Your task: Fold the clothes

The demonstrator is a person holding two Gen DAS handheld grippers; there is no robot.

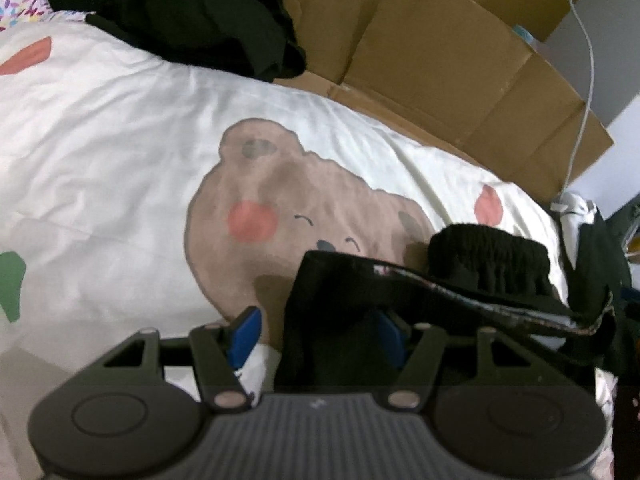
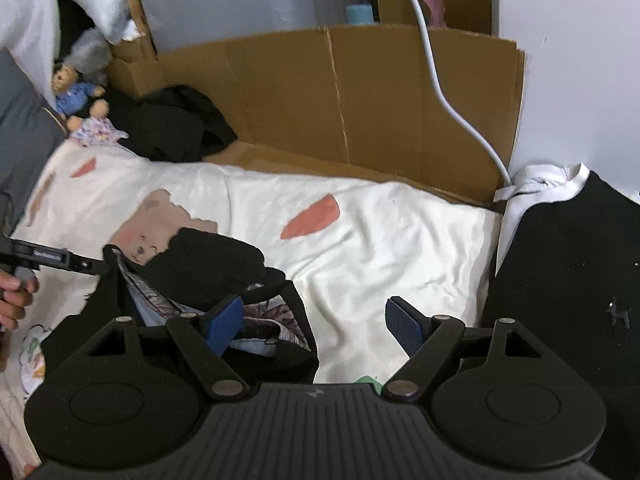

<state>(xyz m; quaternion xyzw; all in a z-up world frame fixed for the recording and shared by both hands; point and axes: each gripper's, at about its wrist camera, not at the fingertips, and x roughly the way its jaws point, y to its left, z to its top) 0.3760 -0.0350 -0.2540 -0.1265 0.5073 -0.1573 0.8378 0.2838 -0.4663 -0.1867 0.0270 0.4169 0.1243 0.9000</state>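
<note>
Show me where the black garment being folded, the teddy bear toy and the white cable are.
black garment (image 2: 216,264): right wrist view, on its bunched upper fold.
teddy bear toy (image 2: 76,94): right wrist view, on its blue top.
white cable (image 2: 430,64): right wrist view, on its run across the cardboard.

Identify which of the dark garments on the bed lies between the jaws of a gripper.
The small black garment with the patterned lining, lying over the bear print, sits in the left gripper. The black heap by the cardboard and the folded black stack lie untouched.

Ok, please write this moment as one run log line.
left gripper: open, black garment between jaws | right gripper: open, empty | surface: bear-print sheet
</note>
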